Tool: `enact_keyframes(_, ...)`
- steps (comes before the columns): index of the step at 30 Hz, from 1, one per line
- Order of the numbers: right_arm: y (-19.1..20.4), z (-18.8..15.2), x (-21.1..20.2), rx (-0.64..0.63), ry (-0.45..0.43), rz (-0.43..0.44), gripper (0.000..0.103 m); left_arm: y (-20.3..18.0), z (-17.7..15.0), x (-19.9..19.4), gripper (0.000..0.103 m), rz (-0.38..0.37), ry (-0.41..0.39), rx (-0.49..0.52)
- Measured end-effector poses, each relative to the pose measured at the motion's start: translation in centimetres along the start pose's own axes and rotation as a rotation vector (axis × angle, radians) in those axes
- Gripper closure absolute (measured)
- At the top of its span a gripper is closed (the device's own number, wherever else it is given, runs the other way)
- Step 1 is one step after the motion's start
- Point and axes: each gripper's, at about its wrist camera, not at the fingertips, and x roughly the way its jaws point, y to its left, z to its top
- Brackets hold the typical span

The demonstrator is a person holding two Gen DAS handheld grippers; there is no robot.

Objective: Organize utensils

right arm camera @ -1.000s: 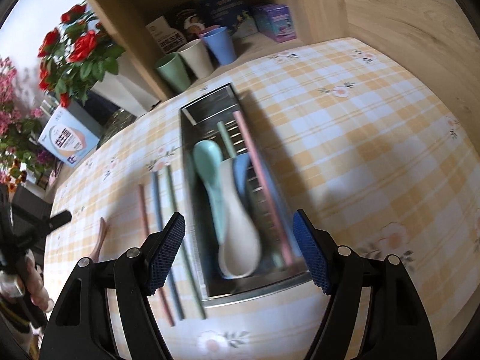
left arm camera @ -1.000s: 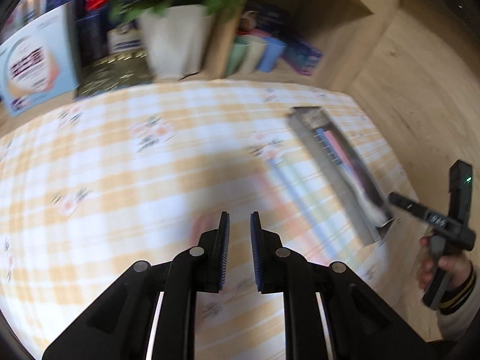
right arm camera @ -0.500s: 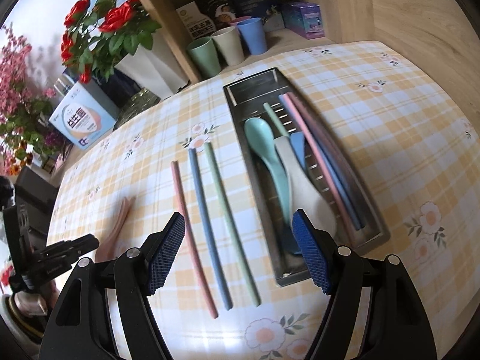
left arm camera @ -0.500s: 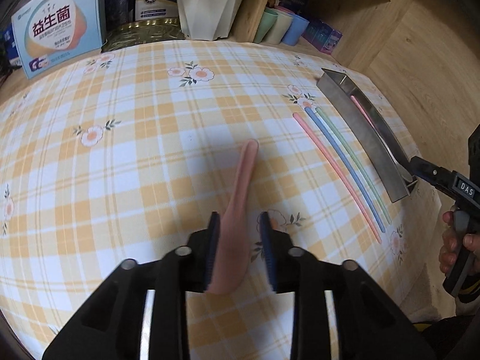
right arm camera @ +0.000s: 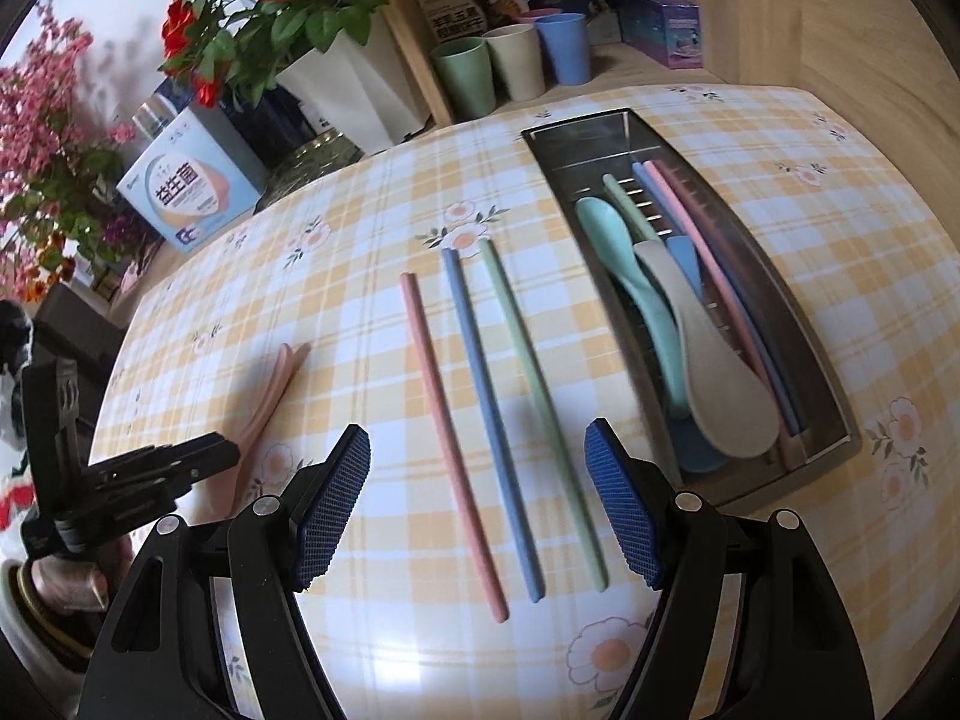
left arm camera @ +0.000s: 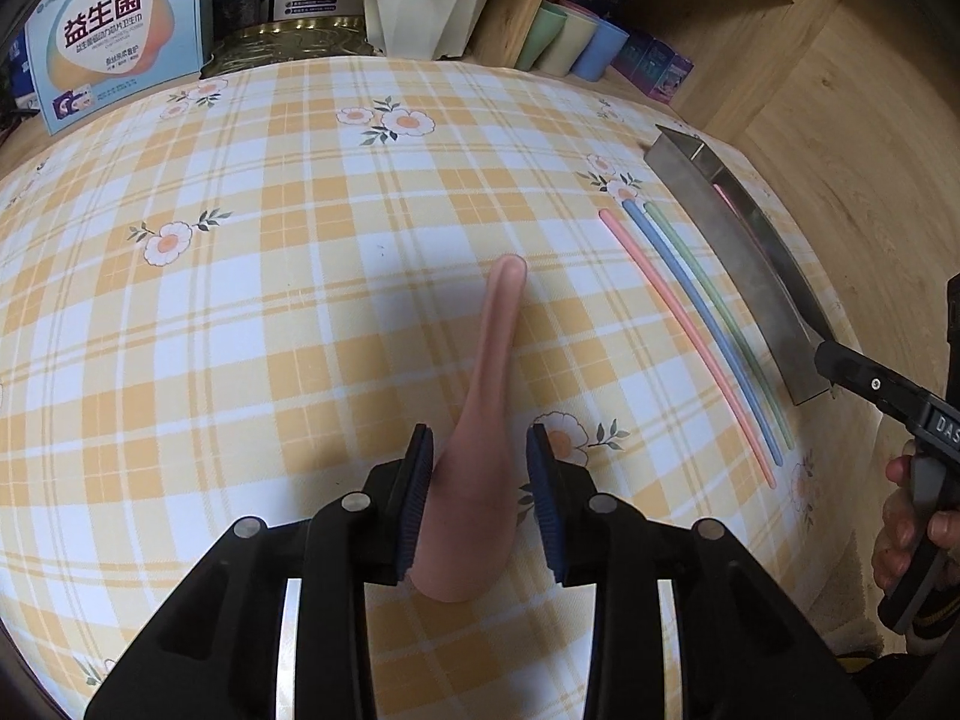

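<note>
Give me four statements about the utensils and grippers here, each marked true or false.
1. The pink spoon lies between the left gripper pads. True.
2. All chopsticks are in the metal tray. False: the pink chopstick, blue chopstick and green chopstick lie on the tablecloth.
3. The right gripper is shut. False: open, holding nothing.
4. The tray holds a beige spoon. True.

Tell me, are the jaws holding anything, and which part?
Nothing is held yet. The left gripper straddles the bowl end of the pink plastic spoon without pressing. The right gripper is open and empty.
</note>
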Motion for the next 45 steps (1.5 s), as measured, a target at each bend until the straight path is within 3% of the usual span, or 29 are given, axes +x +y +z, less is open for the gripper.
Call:
enact_keyframes(19, 0.5, -0.5, 0.8, -0.005, 0.030, 0.005, 0.031, -0.2, -2.0, -0.9, 0.074, -0.003, 0.009, -0.115)
enact_keyframes(30, 0.0, -0.8, 1.1, 0.016, 0.037, 0.011, 0.031, -1.2, -2.1, -0.9, 0.074, -0.152, 0.040, -0.148)
enact_keyframes(45, -0.3, -1.0, 1.4, 0.027, 0.044, 0.024, 0.031, -1.1, -2.4, -0.1, 0.076, -0.129, 0.038, -0.210)
